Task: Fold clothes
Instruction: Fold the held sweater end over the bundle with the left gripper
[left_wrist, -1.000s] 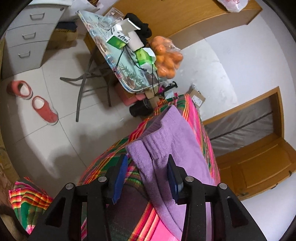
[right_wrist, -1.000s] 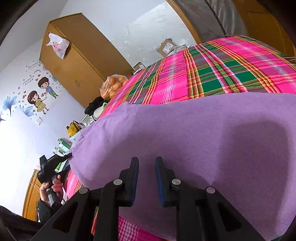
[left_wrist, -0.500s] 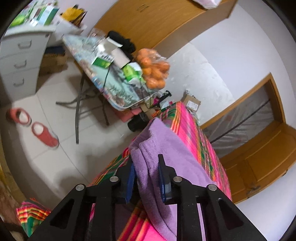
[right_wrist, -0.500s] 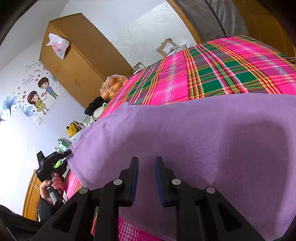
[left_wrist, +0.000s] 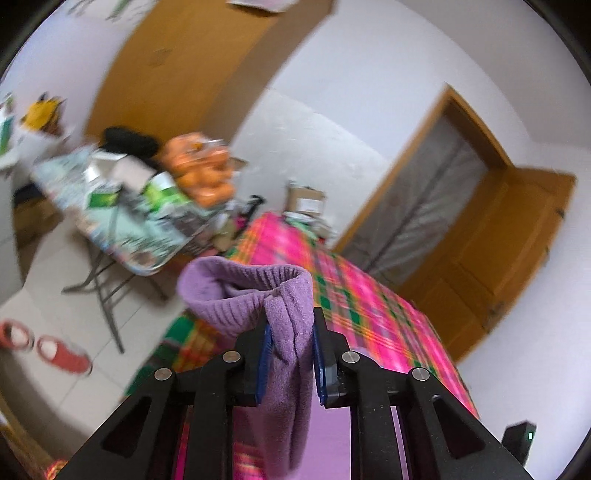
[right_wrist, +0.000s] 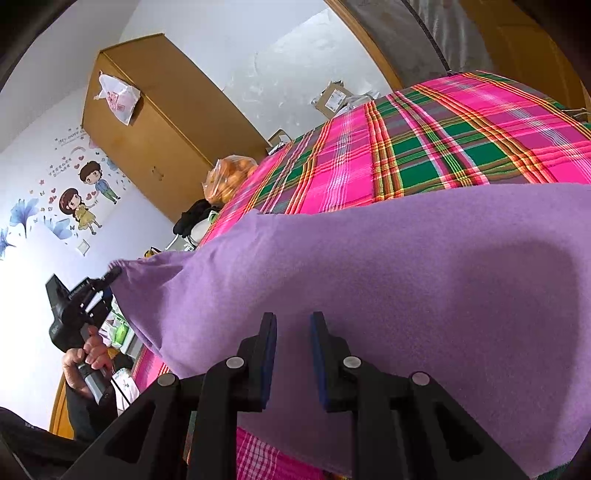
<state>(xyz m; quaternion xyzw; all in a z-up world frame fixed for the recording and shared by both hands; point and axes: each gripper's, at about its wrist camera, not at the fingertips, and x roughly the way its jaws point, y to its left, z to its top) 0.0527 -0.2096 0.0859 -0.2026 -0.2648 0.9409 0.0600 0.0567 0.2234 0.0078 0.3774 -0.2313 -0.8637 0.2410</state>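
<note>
- Purple garment (left_wrist: 288, 325) is clamped between the pads of the left gripper (left_wrist: 290, 332); its jaws have just been closing, cloth bunched between them, ribbed cuff (or hem, hard to tell) flaring out just ahead of the fingertips.
- Rest of the garment is seen spread flat under and ahead of the right gripper (right_wrist: 293, 332), on the plaid bedcover (right_wrist: 424, 155).
- Right gripper jaws are held narrowly apart; whether cloth is pinched between them cannot be told, as the pads sit against the fabric's near part.
- From the right wrist view, the left gripper is seen far to the left with a corner of the garment raised off the bedcover, held in a hand (right_wrist: 83, 360).
- Step judged: a fold is being started, one end lifted while the other is anchored.
- Next move would call for the lifted end to be carried across over the flat part toward the right gripper, edges lined up, then released (grip must be kept until cloth is laid).
</note>
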